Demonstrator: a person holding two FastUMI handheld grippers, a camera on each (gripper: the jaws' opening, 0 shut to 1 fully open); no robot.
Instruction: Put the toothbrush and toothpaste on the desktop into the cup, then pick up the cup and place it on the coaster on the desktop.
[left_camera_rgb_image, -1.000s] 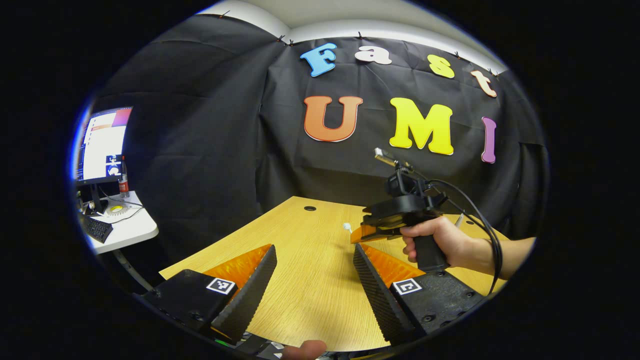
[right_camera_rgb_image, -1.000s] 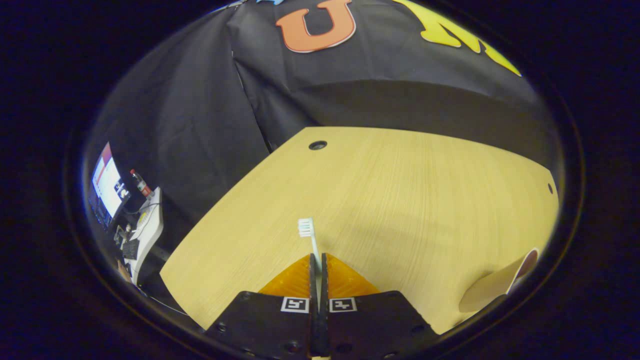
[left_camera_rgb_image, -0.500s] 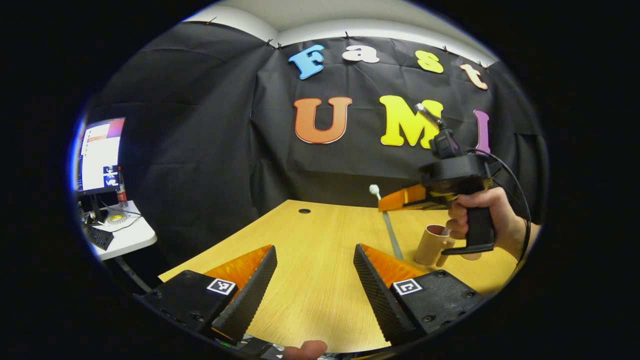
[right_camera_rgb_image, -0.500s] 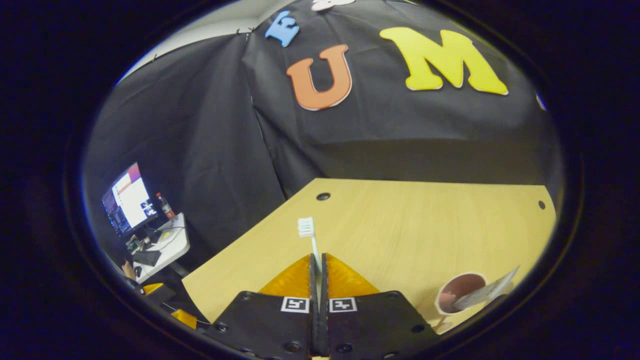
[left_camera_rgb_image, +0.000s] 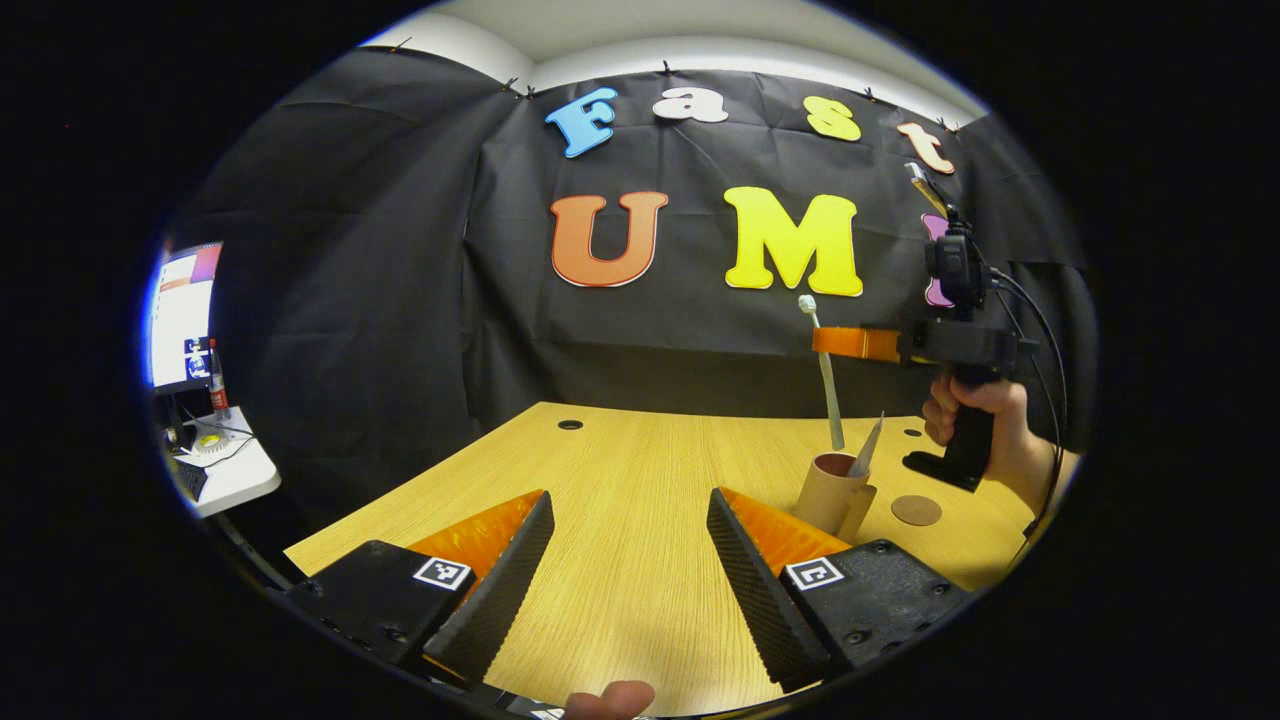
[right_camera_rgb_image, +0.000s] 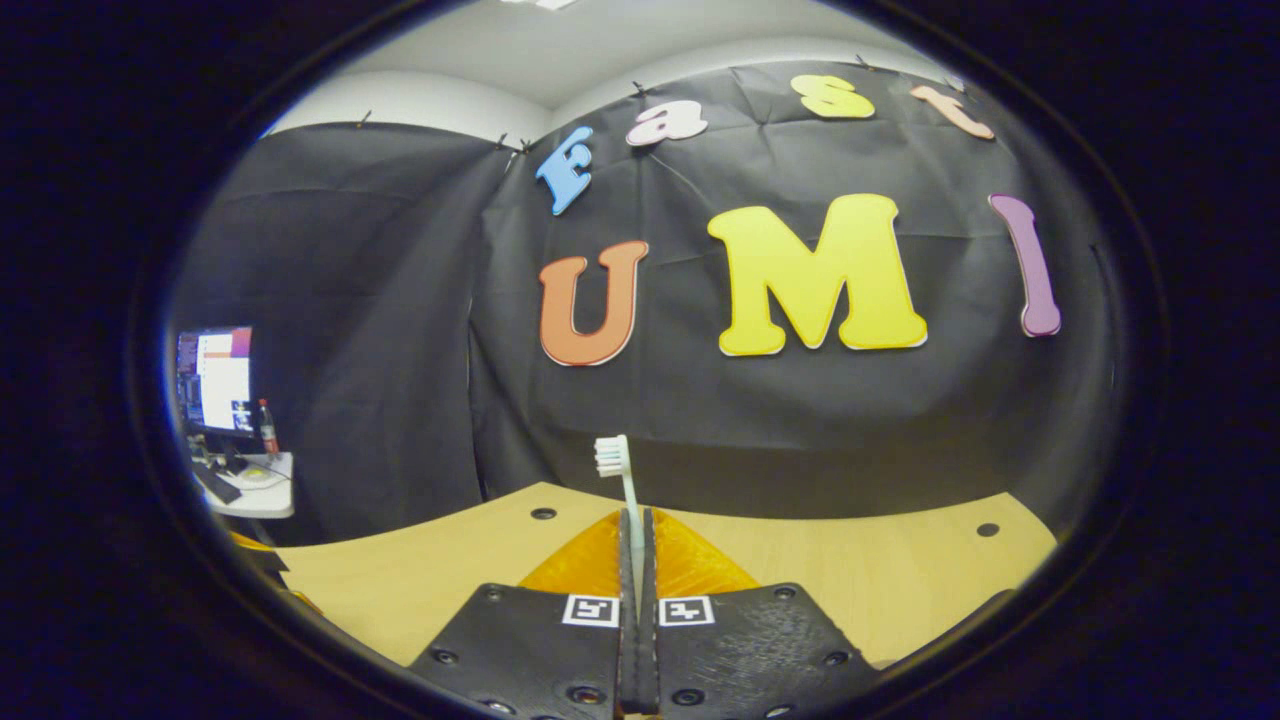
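The toothbrush (left_camera_rgb_image: 826, 375) is held nearly upright, bristle head up, with its lower end directly above the open mouth of the cup (left_camera_rgb_image: 827, 494); whether the tip has passed below the rim cannot be determined. The right gripper (left_camera_rgb_image: 828, 343) pinches the toothbrush by the upper part of its handle, both fingers pressed against it. In the right gripper view, the handle runs up out of the slit between the closed fingers and the bristle head (right_camera_rgb_image: 611, 455) stands above the fingertips of the right gripper (right_camera_rgb_image: 636, 515).

The cup stands upright on the tabletop (left_camera_rgb_image: 620, 480), directly below the right gripper. The toothpaste (left_camera_rgb_image: 865, 448) already sits in the cup, leaning against the rim with its flat crimped end projecting upward, just beside the toothbrush handle. The coaster (left_camera_rgb_image: 916, 510), a round flat disc, lies on the tabletop near the cup, on the side toward the hand (left_camera_rgb_image: 975, 410) that grips the right gripper's handle.

The left gripper (left_camera_rgb_image: 630, 520) hovers low over the tabletop with its fingers spread wide and nothing between them. The cup stands just beyond its right finger. A fingertip (left_camera_rgb_image: 610, 697) appears at the lower edge of the left gripper view.

A monitor (left_camera_rgb_image: 180, 315) on a small side table (left_camera_rgb_image: 235, 480) stands far off to the left of the left gripper.
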